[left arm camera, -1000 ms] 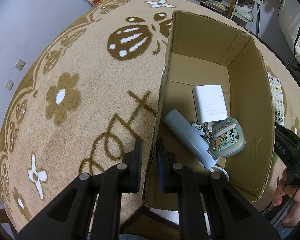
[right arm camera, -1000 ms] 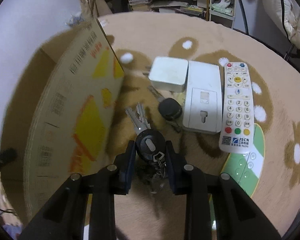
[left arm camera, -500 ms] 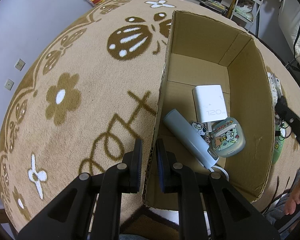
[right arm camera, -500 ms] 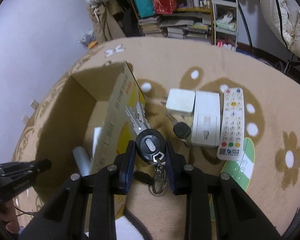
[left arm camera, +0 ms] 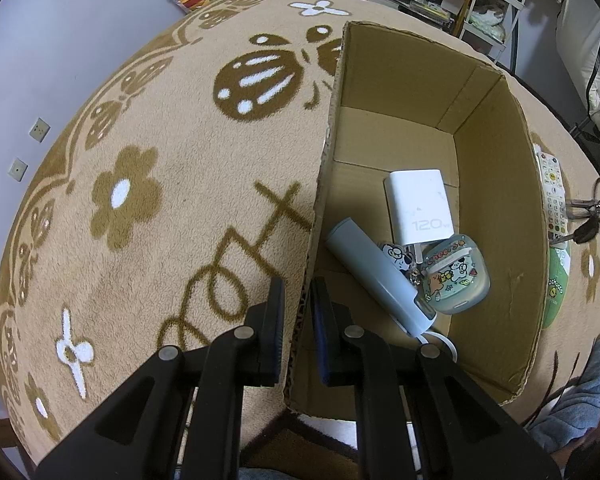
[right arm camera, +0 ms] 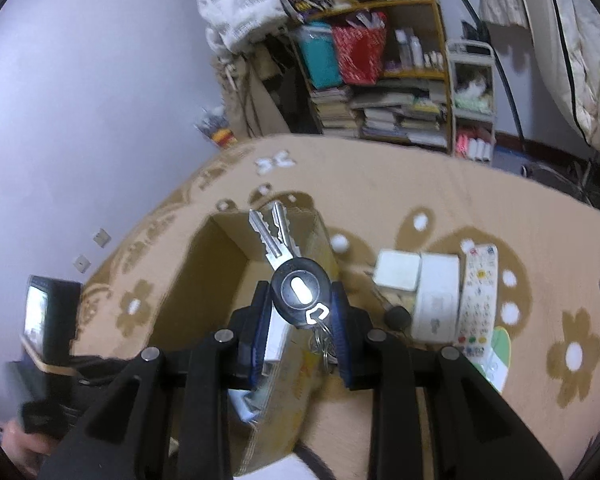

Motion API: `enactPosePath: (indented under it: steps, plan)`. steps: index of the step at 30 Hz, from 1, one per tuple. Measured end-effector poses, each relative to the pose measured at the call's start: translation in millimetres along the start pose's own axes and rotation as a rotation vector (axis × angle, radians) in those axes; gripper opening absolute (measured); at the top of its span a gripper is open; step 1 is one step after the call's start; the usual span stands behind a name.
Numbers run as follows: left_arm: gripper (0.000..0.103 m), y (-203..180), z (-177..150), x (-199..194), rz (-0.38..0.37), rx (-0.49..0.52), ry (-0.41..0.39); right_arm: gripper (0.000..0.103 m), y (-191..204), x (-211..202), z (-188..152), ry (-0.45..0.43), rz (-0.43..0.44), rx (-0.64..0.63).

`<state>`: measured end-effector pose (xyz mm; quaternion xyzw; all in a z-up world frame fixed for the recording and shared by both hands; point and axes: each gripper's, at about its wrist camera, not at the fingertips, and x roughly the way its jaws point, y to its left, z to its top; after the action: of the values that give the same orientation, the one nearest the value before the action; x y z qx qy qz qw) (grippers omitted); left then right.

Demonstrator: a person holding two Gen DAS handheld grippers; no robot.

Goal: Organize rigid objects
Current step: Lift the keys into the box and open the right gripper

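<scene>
My left gripper (left arm camera: 298, 312) is shut on the near left wall of an open cardboard box (left arm camera: 496, 208) on the rug. Inside the box lie a white 120W charger (left arm camera: 418, 204), a grey-blue tube (left arm camera: 376, 276) and a cartoon-printed case (left arm camera: 456, 278). My right gripper (right arm camera: 300, 312) is shut on a black key fob with silver keys (right arm camera: 298, 294) and holds it in the air above the box (right arm camera: 216, 264). The dangling keys also show at the right edge of the left wrist view (left arm camera: 592, 220).
On the rug right of the box lie a white square block (right arm camera: 396, 270), a white flat box (right arm camera: 436, 302), a white remote (right arm camera: 476, 300), a small black fob (right arm camera: 398, 316) and a green card (right arm camera: 500, 354). Bookshelves (right arm camera: 380, 80) stand behind.
My right gripper has lifted the key bunch off the rug and carried it left and up, over the box. The left gripper has stayed clamped on the box wall.
</scene>
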<state>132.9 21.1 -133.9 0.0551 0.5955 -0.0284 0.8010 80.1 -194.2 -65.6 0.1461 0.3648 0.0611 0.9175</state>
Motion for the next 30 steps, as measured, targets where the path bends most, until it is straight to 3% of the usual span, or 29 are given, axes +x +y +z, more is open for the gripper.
enactPosePath:
  steps: [12,17,30]
  plan:
    - [0.013,0.0,0.4,0.7,-0.003,-0.004,0.001,0.031,37.5,-41.3,19.7,-0.145,0.134,-0.058]
    - [0.013,-0.2,0.7,1.0,-0.003,-0.004,0.001,0.031,49.6,-46.0,20.0,-0.162,0.185,-0.082]
    - [0.013,-0.3,-0.1,1.7,-0.002,-0.004,0.001,0.031,34.0,21.9,-12.4,0.011,0.181,-0.022]
